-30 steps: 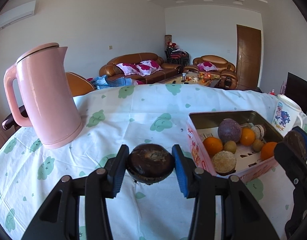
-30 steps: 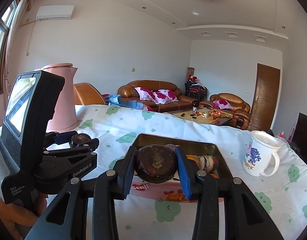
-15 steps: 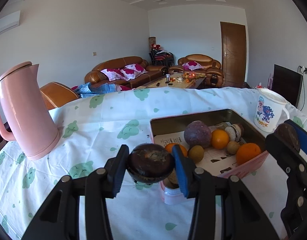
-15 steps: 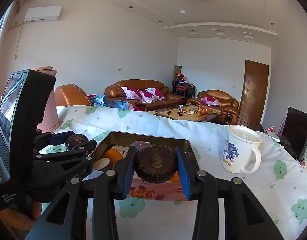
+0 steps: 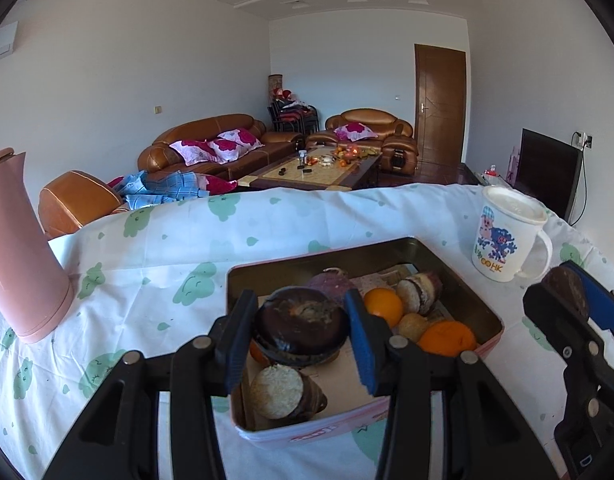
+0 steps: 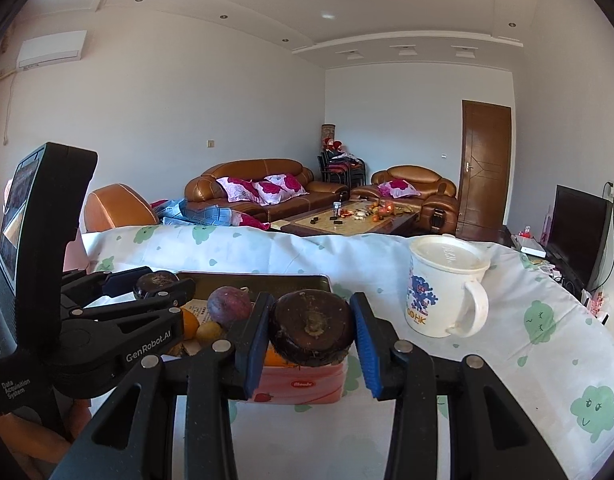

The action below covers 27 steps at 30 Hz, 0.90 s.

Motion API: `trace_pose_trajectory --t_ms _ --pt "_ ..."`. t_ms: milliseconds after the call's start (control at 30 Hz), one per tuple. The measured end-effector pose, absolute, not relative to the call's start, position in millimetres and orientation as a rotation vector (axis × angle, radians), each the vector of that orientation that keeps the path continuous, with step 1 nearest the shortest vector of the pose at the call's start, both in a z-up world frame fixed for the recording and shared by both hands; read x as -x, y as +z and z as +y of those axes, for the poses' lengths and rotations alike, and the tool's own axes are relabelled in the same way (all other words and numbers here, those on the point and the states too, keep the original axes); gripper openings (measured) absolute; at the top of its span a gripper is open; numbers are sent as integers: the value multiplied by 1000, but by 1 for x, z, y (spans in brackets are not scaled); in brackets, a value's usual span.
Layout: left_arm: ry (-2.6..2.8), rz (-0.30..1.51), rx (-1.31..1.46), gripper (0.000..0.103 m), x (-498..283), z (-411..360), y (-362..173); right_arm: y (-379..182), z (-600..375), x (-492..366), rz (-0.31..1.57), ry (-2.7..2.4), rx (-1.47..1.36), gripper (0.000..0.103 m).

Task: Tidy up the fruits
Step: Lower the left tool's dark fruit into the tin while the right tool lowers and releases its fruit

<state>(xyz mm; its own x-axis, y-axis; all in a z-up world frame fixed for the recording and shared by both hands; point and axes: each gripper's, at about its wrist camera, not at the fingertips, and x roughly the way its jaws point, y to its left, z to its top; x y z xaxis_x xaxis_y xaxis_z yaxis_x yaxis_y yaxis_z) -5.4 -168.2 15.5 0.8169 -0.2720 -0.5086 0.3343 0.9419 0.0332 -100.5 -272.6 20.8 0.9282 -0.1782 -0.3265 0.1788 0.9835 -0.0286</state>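
Note:
My left gripper (image 5: 297, 334) is shut on a dark brown round fruit (image 5: 301, 330) and hangs over the near left part of the pink tin box (image 5: 489, 320). Inside the box lie oranges (image 5: 383, 306), a purple fruit (image 5: 327, 284) and halved brown fruits (image 5: 281, 394). My right gripper (image 6: 311, 334) is shut on a second dark brown fruit (image 6: 313, 330), in front of the box's near wall (image 6: 299, 386). The left gripper (image 6: 155, 284) with its fruit shows at the left in the right wrist view. The right gripper (image 5: 571, 300) shows at the right edge of the left wrist view.
A white mug (image 5: 507, 234) with a blue cartoon stands right of the box. A pink kettle (image 5: 19, 248) stands at the far left. A white cloth with green prints (image 5: 167, 248) covers the table. Sofas and a coffee table lie beyond the far edge.
Both grippers have swung right with their fruits. The box now sits under the left gripper instead of to its right. The kettle has slid to the left edge, and the mug is nearer the right gripper.

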Motion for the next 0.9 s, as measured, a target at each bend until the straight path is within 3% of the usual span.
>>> trace_pose_trajectory --t_ms 467,900 --pt "-358 540 -64 46 -31 -188 19 42 -294 61 343 -216 -14 42" --pt "-318 528 -66 46 -41 -175 22 24 -294 29 365 -201 -72 42"
